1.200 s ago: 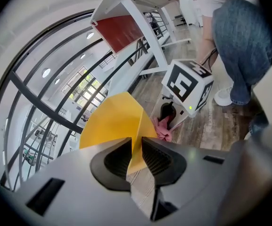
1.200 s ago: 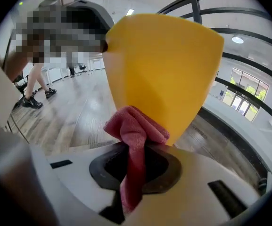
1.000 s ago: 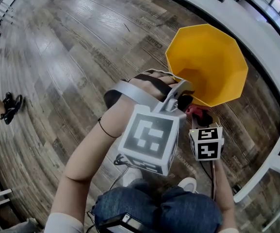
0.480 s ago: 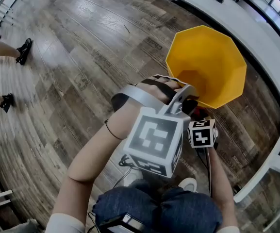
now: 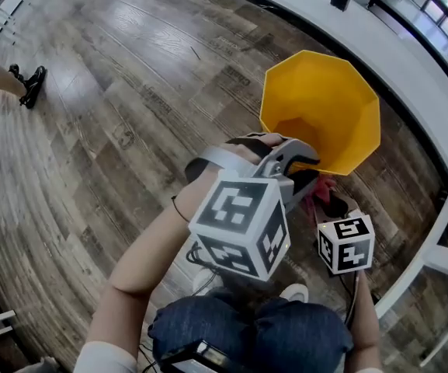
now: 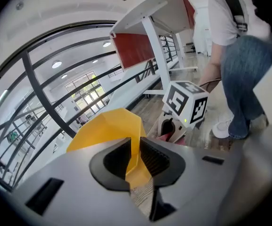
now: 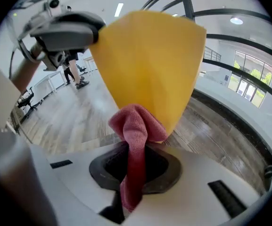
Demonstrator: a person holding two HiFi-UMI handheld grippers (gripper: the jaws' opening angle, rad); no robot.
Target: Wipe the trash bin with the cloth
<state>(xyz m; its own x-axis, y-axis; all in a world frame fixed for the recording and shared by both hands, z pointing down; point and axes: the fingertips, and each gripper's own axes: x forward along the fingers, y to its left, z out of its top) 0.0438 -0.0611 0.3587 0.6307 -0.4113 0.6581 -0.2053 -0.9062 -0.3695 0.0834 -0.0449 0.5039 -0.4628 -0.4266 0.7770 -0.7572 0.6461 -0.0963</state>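
**Cloth meets the outside of the yellow bin**

The trash bin, a yellow faceted tub, sits over the wooden floor just in front of the person's knees, with its open mouth turned up toward the head view. A white curved ledge runs behind it. Whether its base touches the floor cannot be told.

The left gripper reaches over the near rim. Its fingers have just been closing, and the left gripper view shows the bin's thin yellow wall between them, pinched at the rim.

The right gripper comes in lower, to the right of the left one and beneath the rim. Its fingers are clamped on the cloth, a red-pink fold that sticks out past the tips and presses against the bin's outer wall near the narrow lower end. In the head view only a small patch of the cloth shows, between the two marker cubes and the bin's side.
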